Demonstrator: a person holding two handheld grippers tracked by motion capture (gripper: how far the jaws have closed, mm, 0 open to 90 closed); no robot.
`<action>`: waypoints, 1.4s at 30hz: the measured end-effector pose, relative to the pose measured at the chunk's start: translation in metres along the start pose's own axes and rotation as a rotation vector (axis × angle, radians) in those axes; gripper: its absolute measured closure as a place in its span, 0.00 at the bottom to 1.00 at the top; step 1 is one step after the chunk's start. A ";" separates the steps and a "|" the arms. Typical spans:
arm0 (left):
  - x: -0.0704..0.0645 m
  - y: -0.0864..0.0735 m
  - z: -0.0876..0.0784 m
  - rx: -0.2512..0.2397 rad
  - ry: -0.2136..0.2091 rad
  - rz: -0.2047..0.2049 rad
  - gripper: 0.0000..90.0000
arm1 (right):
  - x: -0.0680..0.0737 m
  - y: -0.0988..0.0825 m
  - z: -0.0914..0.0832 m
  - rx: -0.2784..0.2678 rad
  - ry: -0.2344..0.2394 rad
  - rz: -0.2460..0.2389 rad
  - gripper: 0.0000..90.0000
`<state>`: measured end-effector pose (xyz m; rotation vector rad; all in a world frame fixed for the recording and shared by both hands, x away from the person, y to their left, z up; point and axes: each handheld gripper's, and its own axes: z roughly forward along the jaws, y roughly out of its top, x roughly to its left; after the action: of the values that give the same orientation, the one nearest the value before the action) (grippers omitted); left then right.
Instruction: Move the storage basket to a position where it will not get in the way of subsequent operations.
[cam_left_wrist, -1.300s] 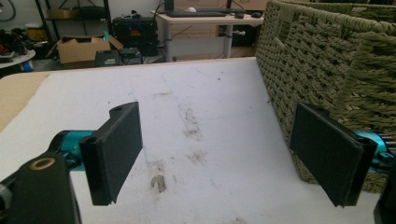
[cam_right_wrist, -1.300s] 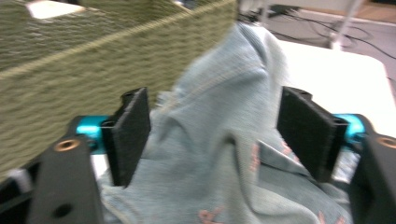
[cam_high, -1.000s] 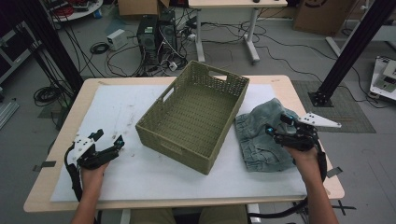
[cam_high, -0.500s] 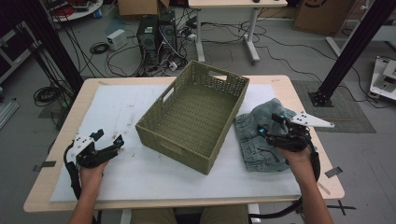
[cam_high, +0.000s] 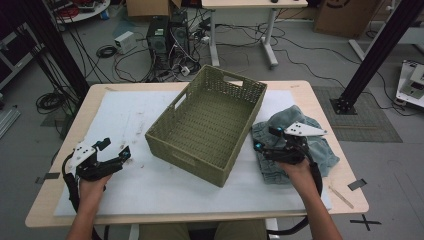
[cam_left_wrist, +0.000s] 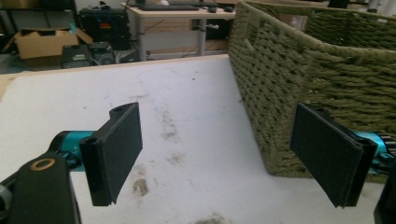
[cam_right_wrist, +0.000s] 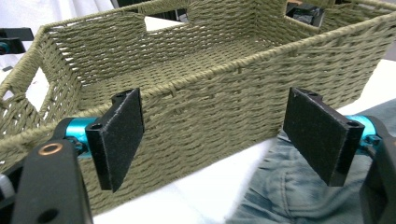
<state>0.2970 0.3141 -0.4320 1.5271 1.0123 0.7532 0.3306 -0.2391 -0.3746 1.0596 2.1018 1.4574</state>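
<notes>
The jeans (cam_high: 295, 145) lie crumpled at the worktop's (cam_high: 150, 190) right edge, beside the empty basket (cam_high: 210, 125). The right gripper (cam_high: 265, 140) hovers over them, fingers wide apart and empty; the left gripper (cam_high: 115, 150) waits open near the left edge. Next it likely must descend and pinch the denim.

basket (cam_high: 210, 125) sits mid tabletop (cam_high: 310, 92), on the sheet (cam_high: 125, 115) covering most of it, turned at an angle. jeans (cam_high: 320, 150) lie right of the basket, just beside its right wall, partly on the sheet. right gripper (cam_high: 265, 139) hovers over the jeans' left part, pointing at the basket's right wall, jaws apart with nothing between. left gripper (cam_high: 114, 150) is over the sheet at the left, near the front edge, left of the basket's near corner, jaws apart with nothing between. behind the tabletop: computer tower (cam_high: 167, 35) and cables (cam_high: 107, 50) on the floor, another desk (cam_high: 240, 5) farther back.
</notes>
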 end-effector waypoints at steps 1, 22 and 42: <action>-0.001 0.001 0.001 -0.001 -0.013 0.003 0.19 | 0.001 0.000 0.002 0.001 -0.001 -0.001 0.23; -0.022 0.000 0.018 0.042 -0.143 0.033 0.20 | 0.011 0.005 0.037 0.067 0.085 0.065 0.22; -0.033 0.010 0.039 0.058 -0.219 0.067 0.20 | 0.020 0.032 0.058 0.169 -0.036 0.110 0.29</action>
<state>0.3193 0.2673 -0.4282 1.6601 0.8294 0.5923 0.3680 -0.1816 -0.3663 1.2730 2.2041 1.3164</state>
